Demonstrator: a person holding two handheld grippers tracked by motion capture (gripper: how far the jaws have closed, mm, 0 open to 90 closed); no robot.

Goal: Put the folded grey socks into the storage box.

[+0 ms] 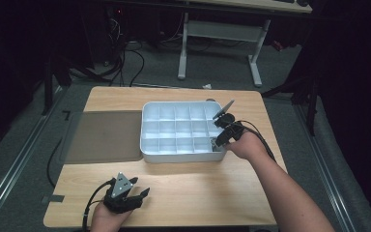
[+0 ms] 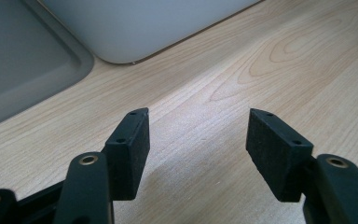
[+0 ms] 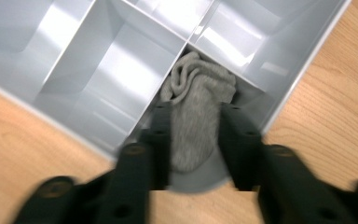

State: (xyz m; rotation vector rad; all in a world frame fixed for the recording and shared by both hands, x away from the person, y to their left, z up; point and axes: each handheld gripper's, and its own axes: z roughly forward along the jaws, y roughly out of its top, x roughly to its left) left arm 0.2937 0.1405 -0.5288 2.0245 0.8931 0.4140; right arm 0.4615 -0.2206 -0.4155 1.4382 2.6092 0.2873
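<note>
A wooden table carries a flat dark grey mat lying at 9 o'clock of its middle, its right edge against the neighbouring white container. Beyond the table, at 12 o'clock, a white-legged desk frame stands on grey carpet, with black cables trailing over the floor at 11 o'clock

Left claw rests with jaws apart; right claw angles down, jaws narrowed
</note>
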